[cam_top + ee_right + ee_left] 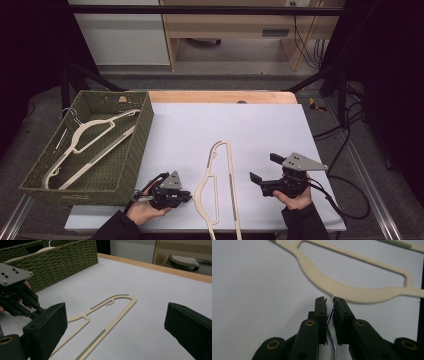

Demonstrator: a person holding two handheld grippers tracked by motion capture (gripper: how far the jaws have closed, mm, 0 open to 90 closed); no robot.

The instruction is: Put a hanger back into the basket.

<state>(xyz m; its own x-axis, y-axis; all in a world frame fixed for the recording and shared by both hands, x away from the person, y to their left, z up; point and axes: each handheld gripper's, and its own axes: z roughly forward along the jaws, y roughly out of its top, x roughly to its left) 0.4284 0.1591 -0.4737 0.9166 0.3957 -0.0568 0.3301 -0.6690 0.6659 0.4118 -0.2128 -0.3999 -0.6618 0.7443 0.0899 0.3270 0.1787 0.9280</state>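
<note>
Hanger (216, 186) flat on my bench (280, 130), left tool (329, 302) clenched on its metal hook (331, 325), right tool (261, 169) spread wide, grasping nothing.

Cream hanger (218, 186) lies flat on white mat, metal hook (331, 322) leftward.

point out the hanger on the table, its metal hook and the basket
hanger (204, 185), high view, curved shoulder
metal hook (330, 315), left gripper view, wire between the claw pads
basket (134, 150), high view, right wall

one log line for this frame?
left gripper: shut on hanger hook | right gripper: open, idle | hanger: flat on table | basket: one hanger
</note>
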